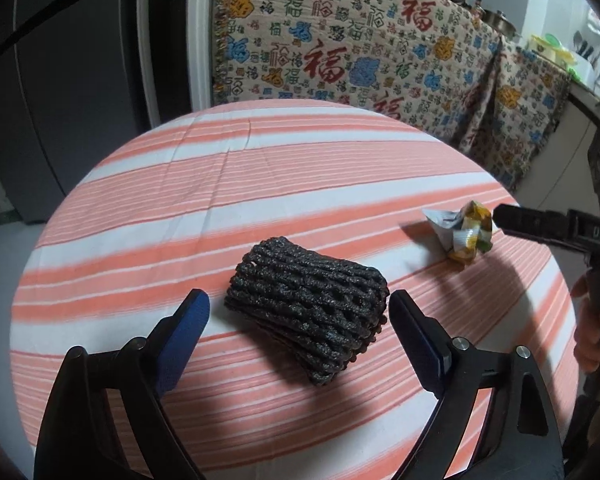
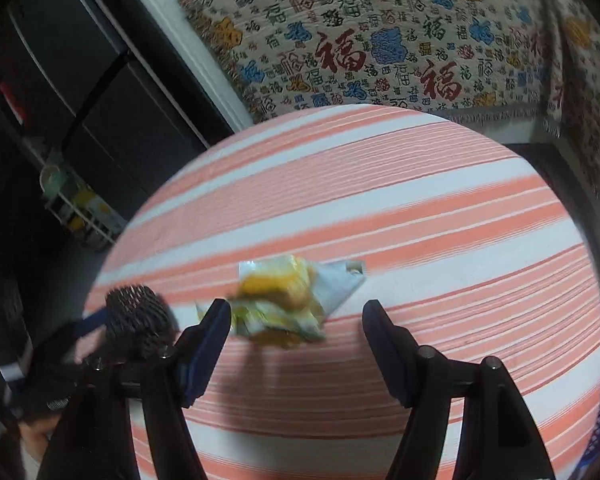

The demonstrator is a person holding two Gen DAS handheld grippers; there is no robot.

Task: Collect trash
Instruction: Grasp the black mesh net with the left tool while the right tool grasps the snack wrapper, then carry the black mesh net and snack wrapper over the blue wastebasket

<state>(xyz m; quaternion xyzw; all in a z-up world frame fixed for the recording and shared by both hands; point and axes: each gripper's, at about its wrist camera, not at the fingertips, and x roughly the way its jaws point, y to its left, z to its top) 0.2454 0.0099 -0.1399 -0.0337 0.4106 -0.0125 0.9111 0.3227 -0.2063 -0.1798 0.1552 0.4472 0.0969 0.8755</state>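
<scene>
A: Striped cloth, orange and white, covers the round table [image 1: 148, 184]. What lies on it, left to right?

B: Item one: a black foam net sleeve [image 1: 308, 308], folded flat, near the front edge of the table in the left wrist view. Item two: a crumpled wrapper [image 1: 462, 232], yellow and silver, toward the right edge, well apart from the sleeve.

A: State of the left gripper [image 1: 299, 312]?

B: Jaws spread wide. The sleeve sits between the blue pads; the left pad stands clear of it, the right pad is just beside its edge. No clamping is visible.

A: And the right gripper [image 2: 294, 320]?

B: Jaws apart. In the right wrist view the wrapper [image 2: 284, 300] lies between the fingertips, nearer the left finger. That view is blurred, so contact with that finger cannot be determined. The right finger stands clear.

A: Background?

B: A patterned blanket [image 1: 340, 40] hangs beyond the far edge of the table.
</scene>
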